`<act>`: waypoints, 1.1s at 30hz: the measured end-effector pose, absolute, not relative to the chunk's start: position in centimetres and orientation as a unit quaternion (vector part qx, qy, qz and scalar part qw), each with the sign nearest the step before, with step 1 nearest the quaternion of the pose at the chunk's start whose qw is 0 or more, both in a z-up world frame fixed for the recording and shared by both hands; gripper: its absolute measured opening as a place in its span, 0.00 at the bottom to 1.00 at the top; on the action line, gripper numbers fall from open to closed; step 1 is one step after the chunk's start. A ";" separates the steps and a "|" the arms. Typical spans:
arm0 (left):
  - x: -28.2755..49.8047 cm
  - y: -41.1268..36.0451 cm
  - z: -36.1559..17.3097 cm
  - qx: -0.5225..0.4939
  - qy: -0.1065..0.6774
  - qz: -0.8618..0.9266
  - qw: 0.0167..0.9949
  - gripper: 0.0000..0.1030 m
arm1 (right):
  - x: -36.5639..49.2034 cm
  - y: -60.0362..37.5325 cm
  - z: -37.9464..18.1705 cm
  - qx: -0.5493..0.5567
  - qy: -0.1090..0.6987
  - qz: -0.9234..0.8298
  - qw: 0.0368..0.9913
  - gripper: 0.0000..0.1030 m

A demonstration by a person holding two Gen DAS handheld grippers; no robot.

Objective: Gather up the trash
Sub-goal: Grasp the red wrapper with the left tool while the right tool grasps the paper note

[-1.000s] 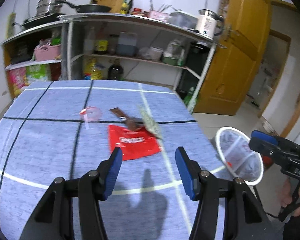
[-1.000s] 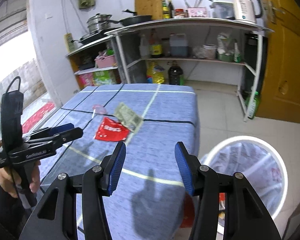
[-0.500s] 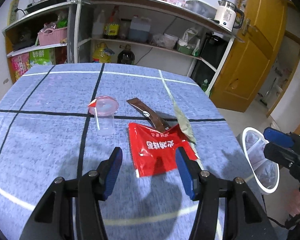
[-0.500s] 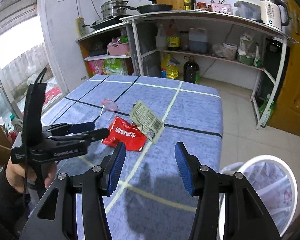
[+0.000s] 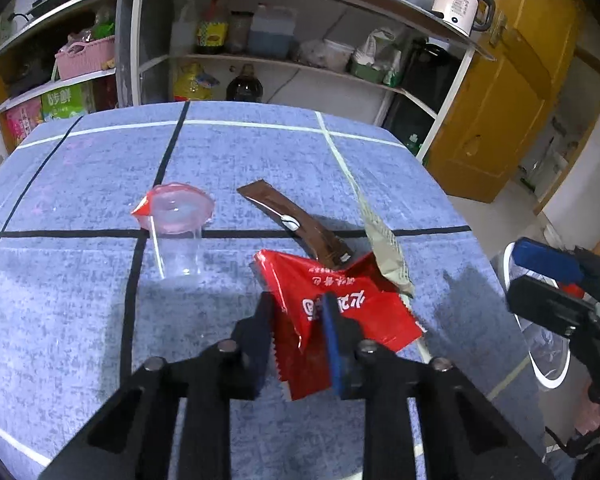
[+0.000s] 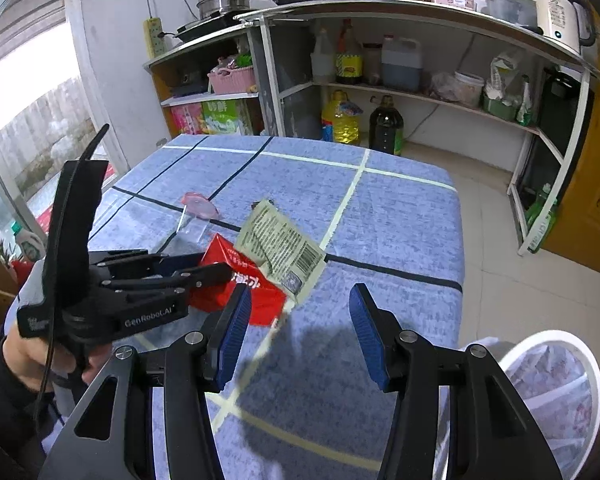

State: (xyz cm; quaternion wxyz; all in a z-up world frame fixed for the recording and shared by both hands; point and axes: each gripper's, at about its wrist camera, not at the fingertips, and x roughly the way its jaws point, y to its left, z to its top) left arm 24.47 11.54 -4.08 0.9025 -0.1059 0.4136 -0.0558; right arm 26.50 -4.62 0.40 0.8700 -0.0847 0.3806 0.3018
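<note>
Blue checked tablecloth (image 5: 80, 320) bears the litter: left gripper (image 5: 296, 332) pinches the red snack wrapper's (image 5: 340, 300) near edge, while the right gripper (image 6: 296, 336) hangs released beside the white bin (image 6: 556, 392).

Bare desk (image 6: 400, 216) lies open toward the far edge and its right side — the plastic cup (image 5: 178, 236), brown wrapper (image 5: 300, 228) and silver packet (image 6: 282, 246) crowd the middle, the trash bin (image 6: 556, 396) just off the corner.
</note>
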 end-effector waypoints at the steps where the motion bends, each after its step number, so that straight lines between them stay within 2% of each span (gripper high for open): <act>1: 24.3 11.6 -4.1 -0.110 0.413 -0.059 0.902 0.12 | 26.6 -4.4 0.2 -0.086 0.382 0.303 0.869 0.50; 7: 23.0 12.3 -3.4 -0.106 0.398 -0.060 0.909 0.07 | 27.2 -2.6 -0.8 -0.103 0.391 0.312 0.860 0.50; 20: 19.5 15.5 -3.0 -0.117 0.391 -0.057 0.911 0.07 | 26.5 2.4 -3.5 -0.204 0.390 0.340 0.831 0.50; 27: 17.8 16.9 -2.9 -0.122 0.389 -0.050 0.912 0.07 | 28.2 1.6 -3.8 -0.147 0.413 0.338 0.833 0.50; 30: 17.4 17.1 -3.0 -0.124 0.390 -0.049 0.911 0.07 | 28.8 1.8 -4.8 -0.139 0.439 0.347 0.817 0.54; 32: 17.1 17.3 -3.0 -0.122 0.390 -0.047 0.912 0.07 | 28.6 2.2 -5.0 -0.149 0.434 0.347 0.818 0.62; 33: 17.0 17.4 -3.0 -0.122 0.390 -0.047 0.912 0.07 | 28.6 2.2 -5.1 -0.151 0.434 0.348 0.817 0.63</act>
